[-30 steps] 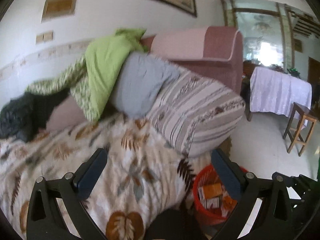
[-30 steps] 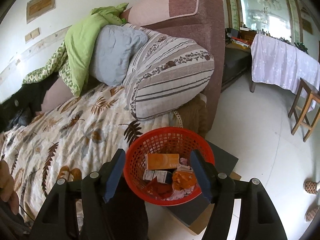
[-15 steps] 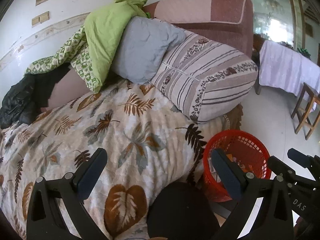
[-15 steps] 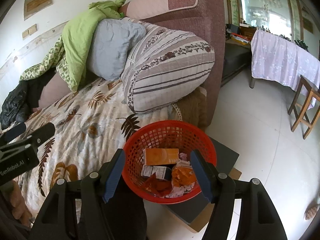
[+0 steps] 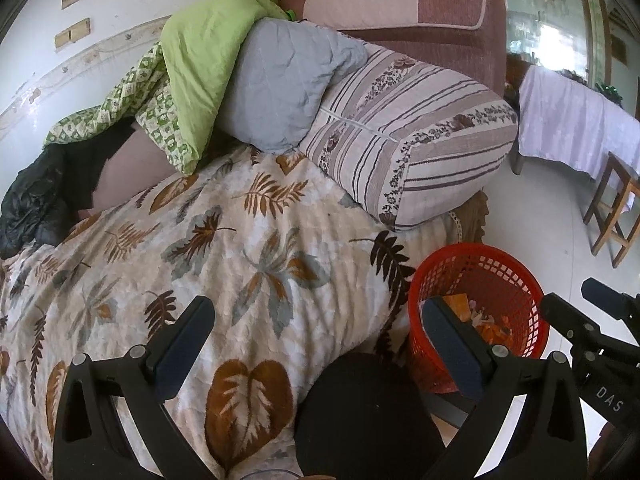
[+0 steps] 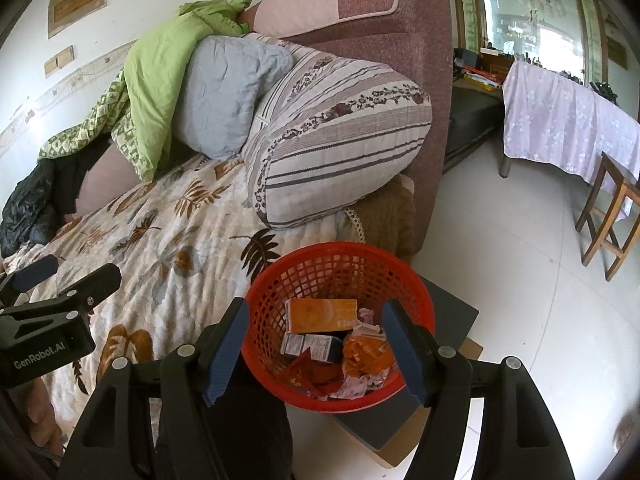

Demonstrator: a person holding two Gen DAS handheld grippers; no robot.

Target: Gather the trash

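left hand-held gripper [image 5: 316,344] open, right hand-held gripper [image 6: 316,344] open

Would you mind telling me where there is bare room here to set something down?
The leaf-print blanket lies bare between the striped pillow and the black jacket. The sofa's back is piled with bedding, and the red basket already holds trash.

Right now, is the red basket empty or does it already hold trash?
Partly filled: the red basket holds an orange box, dark cartons and crumpled wrappers, well below its rim.
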